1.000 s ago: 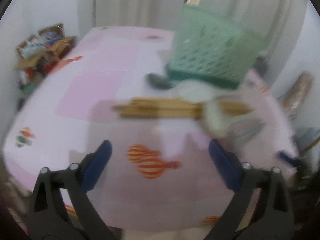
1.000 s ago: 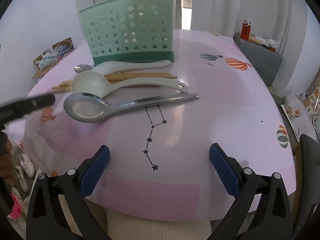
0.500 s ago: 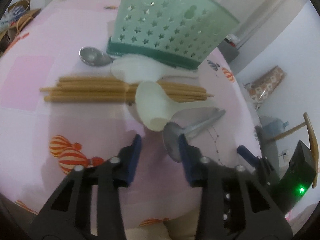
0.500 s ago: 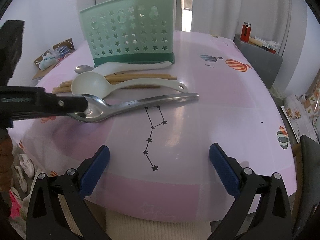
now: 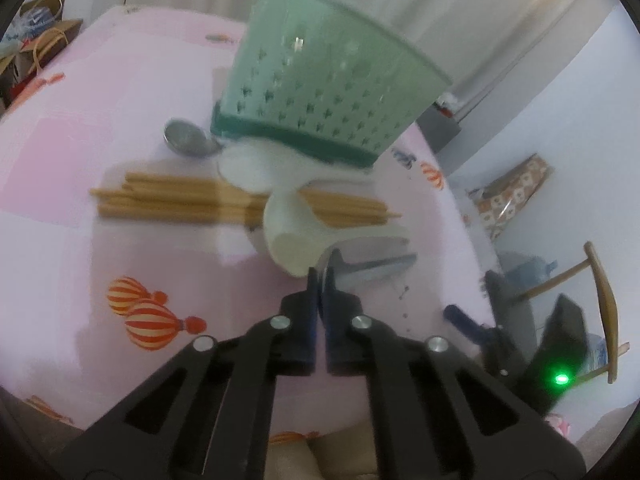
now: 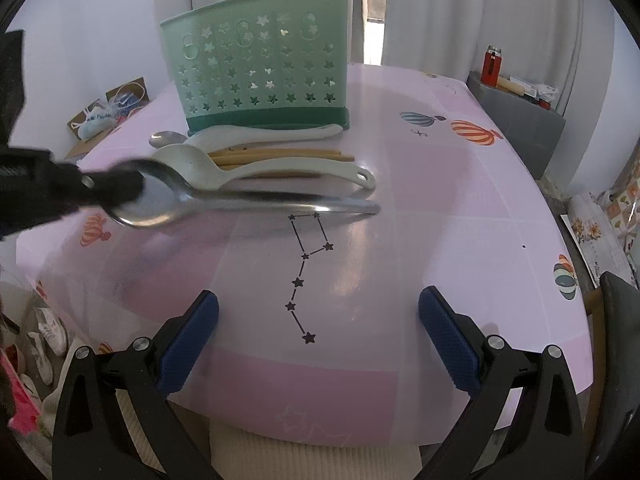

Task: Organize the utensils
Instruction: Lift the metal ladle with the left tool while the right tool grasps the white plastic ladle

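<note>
while its blue-padded jaws have just been closing, left gripper [image 5: 320,280]: clamped on the rim of the large steel ladle's bowl, pads pressed tight with only the thin metal between them.
large steel ladle [image 6: 224,202]: bowl at 9 o'clock of the right wrist view under the left gripper [image 6: 116,190], blurred; long handle runs toward 3 o'clock over the pink worktop [image 6: 400,248].
right gripper [image 6: 319,312]: jaws wide apart, nothing between them, at 6 o'clock over the worktop's near edge.
white plastic ladle [image 6: 224,170]: just behind the steel one, bowl touching it, handle toward 3 o'clock.
wooden chopsticks [image 6: 280,157]: a bundle lying flat under the white ladle's handle.
white flat spoon [image 6: 264,134]: against the base of the holder.
small steel spoon [image 6: 166,139]: only its bowl shows, beside the holder's left corner.
mint-green star-pierced plastic utensil holder [image 6: 260,76]: upright at 12 o'clock, behind all the utensils.
</note>
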Demonstrator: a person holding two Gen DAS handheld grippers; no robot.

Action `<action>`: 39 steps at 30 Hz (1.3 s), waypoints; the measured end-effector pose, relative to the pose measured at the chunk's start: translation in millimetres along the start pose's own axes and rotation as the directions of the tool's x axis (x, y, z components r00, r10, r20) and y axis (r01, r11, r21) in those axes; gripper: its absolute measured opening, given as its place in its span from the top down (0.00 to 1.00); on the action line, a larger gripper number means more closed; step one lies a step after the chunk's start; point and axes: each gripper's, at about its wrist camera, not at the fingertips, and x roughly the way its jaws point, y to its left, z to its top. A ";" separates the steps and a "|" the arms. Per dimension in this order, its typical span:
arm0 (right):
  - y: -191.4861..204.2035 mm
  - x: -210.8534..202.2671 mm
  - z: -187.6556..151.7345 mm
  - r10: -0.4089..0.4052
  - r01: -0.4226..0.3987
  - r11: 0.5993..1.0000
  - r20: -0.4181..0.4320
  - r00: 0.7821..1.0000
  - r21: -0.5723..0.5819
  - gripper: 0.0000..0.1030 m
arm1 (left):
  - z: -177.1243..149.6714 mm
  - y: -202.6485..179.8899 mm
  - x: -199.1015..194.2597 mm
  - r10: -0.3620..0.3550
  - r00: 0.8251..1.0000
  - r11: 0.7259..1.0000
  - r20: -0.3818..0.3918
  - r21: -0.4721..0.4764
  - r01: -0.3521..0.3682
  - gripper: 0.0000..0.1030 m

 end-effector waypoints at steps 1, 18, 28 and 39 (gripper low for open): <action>0.1 0.4 -0.1 -0.001 0.001 1.000 0.001 1.000 0.000 0.06 | 1.3 -0.3 -8.7 0.000 1.000 1.000 0.024 0.004 -0.001 0.99; 82.1 -6.9 38.4 0.019 0.028 0.956 0.158 0.987 -0.292 0.24 | 30.1 75.8 -111.3 0.055 0.908 0.989 0.416 -0.150 0.008 0.99; 136.6 31.3 40.9 0.000 0.043 0.902 0.100 0.995 -0.429 0.66 | 22.3 106.0 -116.5 0.072 0.893 0.978 0.444 -0.206 0.024 0.99; 133.2 27.2 38.0 -0.029 0.074 0.908 0.113 0.993 -0.412 0.92 | 27.9 97.7 -136.6 0.024 0.841 0.992 0.540 -0.119 0.049 0.99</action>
